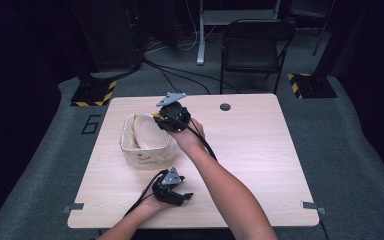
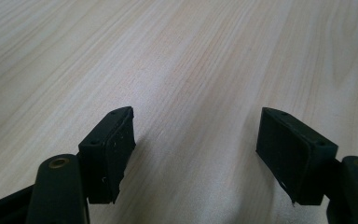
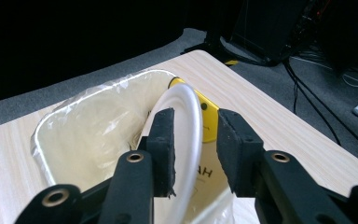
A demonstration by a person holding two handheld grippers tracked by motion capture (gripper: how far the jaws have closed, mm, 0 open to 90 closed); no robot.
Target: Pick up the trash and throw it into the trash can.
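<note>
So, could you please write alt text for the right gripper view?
The right gripper, jaws apart, straddles the rim of a white plate standing on edge in a plastic-lined bin on a wooden table.

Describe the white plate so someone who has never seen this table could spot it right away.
On the pale wooden table, find the plastic-lined bin left of centre. The round white plate stands on edge inside it, between the right gripper's parted jaws; unlike the crinkly liner, it is smooth and rigid.
</note>
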